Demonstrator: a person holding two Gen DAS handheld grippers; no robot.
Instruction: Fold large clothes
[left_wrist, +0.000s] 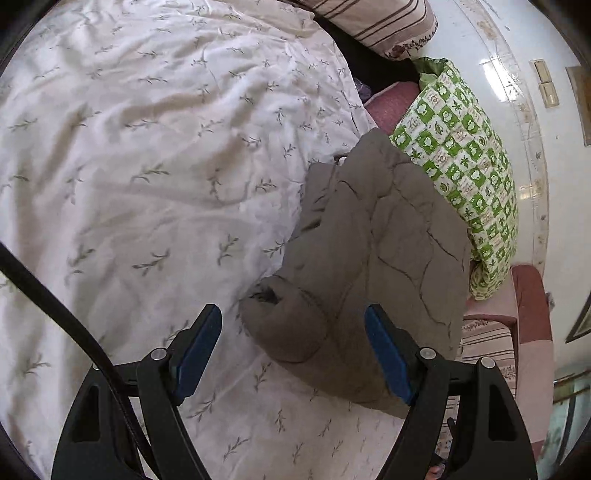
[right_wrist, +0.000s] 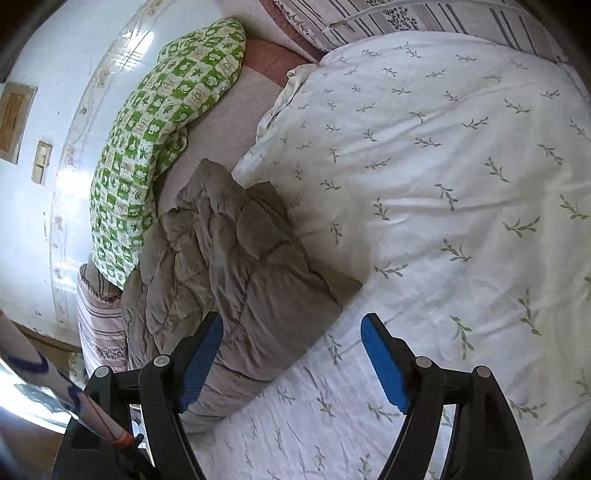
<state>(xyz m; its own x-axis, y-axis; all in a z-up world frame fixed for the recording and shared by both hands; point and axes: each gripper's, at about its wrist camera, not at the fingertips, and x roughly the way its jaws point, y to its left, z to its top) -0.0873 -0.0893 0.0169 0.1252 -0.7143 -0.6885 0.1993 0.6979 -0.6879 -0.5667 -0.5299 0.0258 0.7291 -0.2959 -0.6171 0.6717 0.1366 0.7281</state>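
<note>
The left hand-held gripper (left_wrist: 293, 350) hovers with its blue-padded jaws spread wide and nothing between them, just above the near end of the grey-brown quilted padded garment (left_wrist: 373, 258). That garment lies in a compact bundle on the white leaf-print duvet (left_wrist: 147, 166) of the bed, close to the bed's side edge, with one rounded sleeve-like roll pointing toward the camera. Beyond it sits a green-and-white checked pillow (left_wrist: 461, 155), touching or nearly touching the garment's far side.

The right hand-held gripper (right_wrist: 291, 354) is likewise wide and holds nothing; the garment (right_wrist: 229, 273) lies under and beyond its left finger. Here the bundle looks doubled over on itself, with 1 flat corner flap reaching out onto the duvet (right_wrist: 443, 184).

By my judgement the folding is mostly done: the piece is gathered into layers, yet lumpy, so squaring and flattening remain. Open room lies across the duvet, away from the pillow (right_wrist: 155, 140); on the pillow side the bed edge and the white wall (right_wrist: 33, 221) crowd in.
</note>
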